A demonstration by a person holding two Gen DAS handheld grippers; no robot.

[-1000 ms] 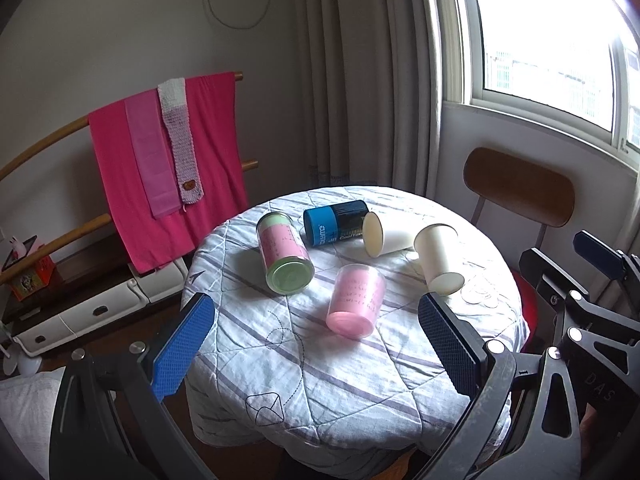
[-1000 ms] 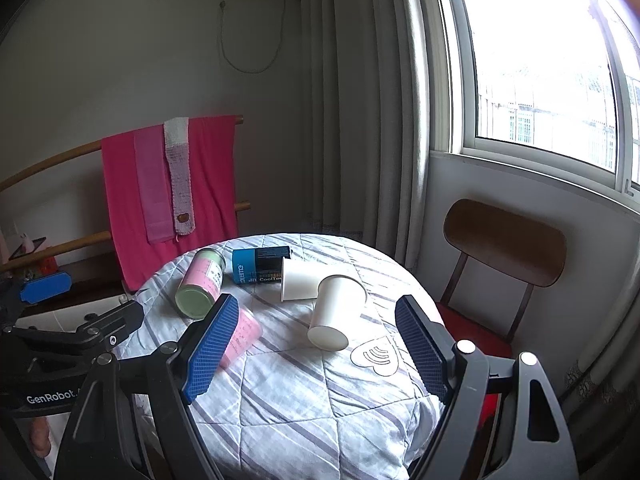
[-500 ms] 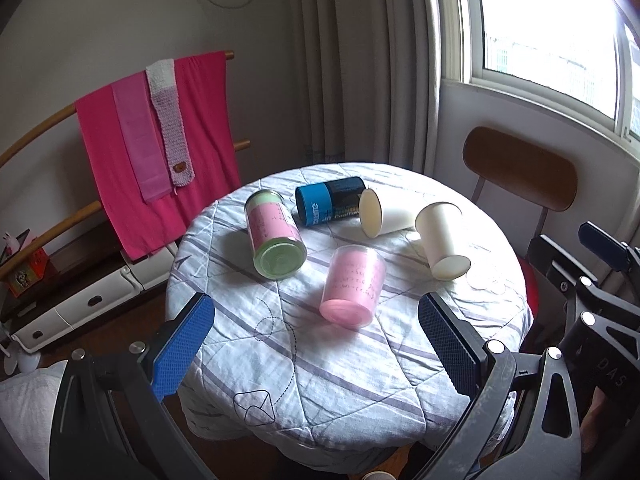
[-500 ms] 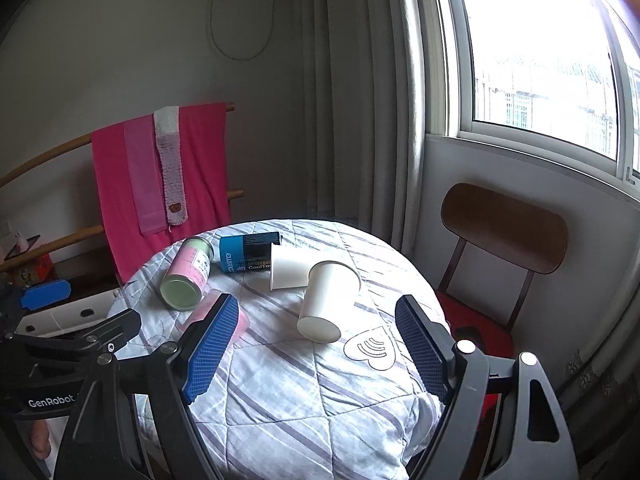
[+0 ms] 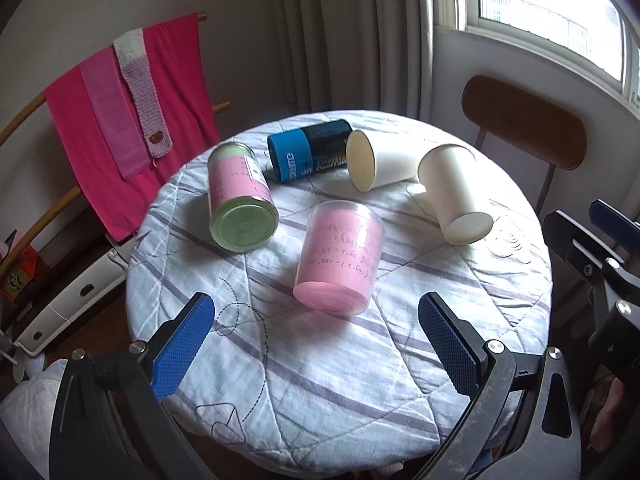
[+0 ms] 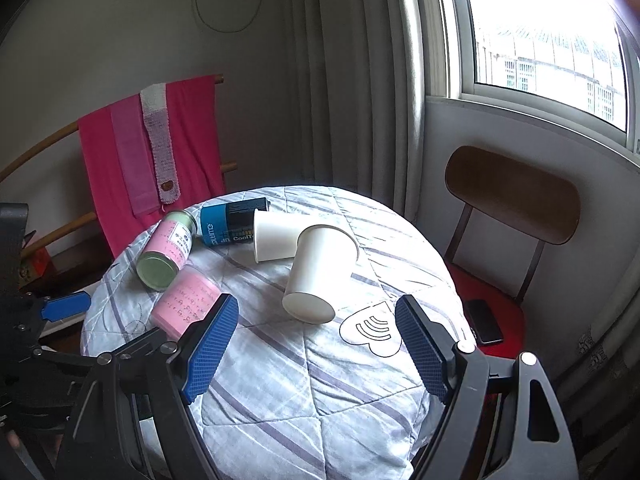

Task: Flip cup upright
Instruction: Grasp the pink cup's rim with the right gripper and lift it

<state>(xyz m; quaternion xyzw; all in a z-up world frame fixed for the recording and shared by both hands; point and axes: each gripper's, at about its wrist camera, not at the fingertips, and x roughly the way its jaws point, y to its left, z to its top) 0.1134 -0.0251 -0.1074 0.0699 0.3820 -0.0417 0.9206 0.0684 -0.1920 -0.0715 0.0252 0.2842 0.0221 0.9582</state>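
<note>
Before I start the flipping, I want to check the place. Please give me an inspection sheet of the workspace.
Surface: round table, quilted striped cloth.
Job's things: two white paper cups, near cup and far cup, both on their sides, touching.
Clutter: pink tumbler, green-lidded jar, blue can, all lying down; heart-shaped coaster.
Grippers: left gripper and right gripper open, empty, above the near edge.
Cables: cord on the wall.
Surroundings: chair holding a phone; pink towels on a rack; curtain, window.

Wooden chair [image 6: 512,192], pink towels [image 5: 132,108] on rack, phone [image 6: 482,320] on seat
</note>
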